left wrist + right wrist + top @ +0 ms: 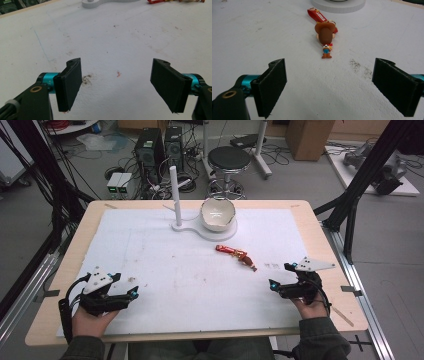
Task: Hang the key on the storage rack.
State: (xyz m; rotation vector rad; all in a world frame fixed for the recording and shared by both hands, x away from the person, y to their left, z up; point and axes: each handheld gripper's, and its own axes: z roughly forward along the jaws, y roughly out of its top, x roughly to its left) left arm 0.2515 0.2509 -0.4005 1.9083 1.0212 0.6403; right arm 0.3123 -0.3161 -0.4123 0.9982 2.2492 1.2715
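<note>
Both grippers wide open, holding nothing

Right gripper (329, 87) faces the keychain (325, 37); left gripper (116, 85) hovers over bare worktop (165, 285).

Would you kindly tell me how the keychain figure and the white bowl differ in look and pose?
The keychain figure is small and colourful, with a brown hat and red strap; the bowl is larger and plain white. The figure lies flat on the table mat; the bowl sits tilted on the white stand by the post. Neither is held.
</note>
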